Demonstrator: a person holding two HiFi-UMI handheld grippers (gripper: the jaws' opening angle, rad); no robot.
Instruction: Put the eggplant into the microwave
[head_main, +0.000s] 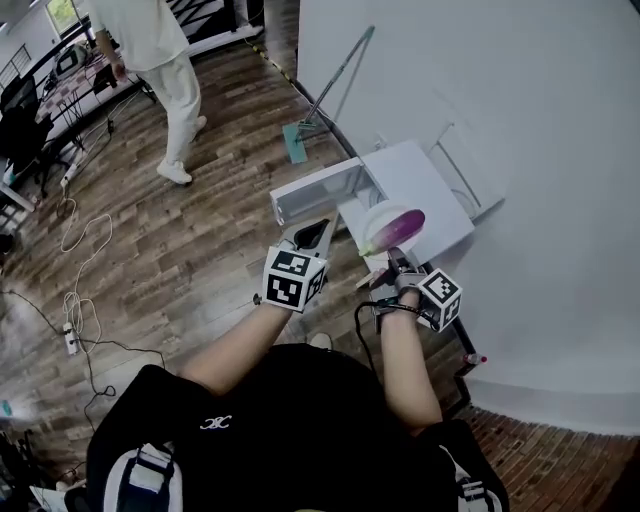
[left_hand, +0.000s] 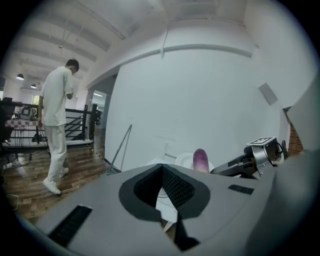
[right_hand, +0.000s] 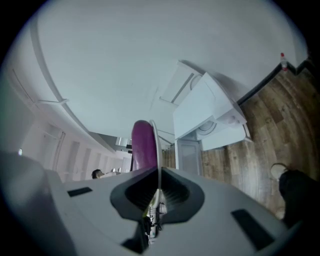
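A purple eggplant (head_main: 401, 226) lies on a small white plate (head_main: 376, 222). My right gripper (head_main: 392, 258) is shut on the plate's near rim and holds it in the air in front of the white microwave (head_main: 415, 185). The microwave's door (head_main: 313, 191) stands open to the left. In the right gripper view the plate (right_hand: 156, 142) shows edge-on between the jaws, with the eggplant (right_hand: 142, 145) against its left side. My left gripper (head_main: 318, 232) is just left of the plate, shut and empty. In its own view the eggplant (left_hand: 200, 160) shows beyond its jaws.
A person in white (head_main: 160, 60) walks at the far left. A long-handled mop (head_main: 330, 90) leans on the white wall, and a white frame (head_main: 465, 170) leans beside the microwave. Cables (head_main: 80, 300) trail over the wooden floor at the left.
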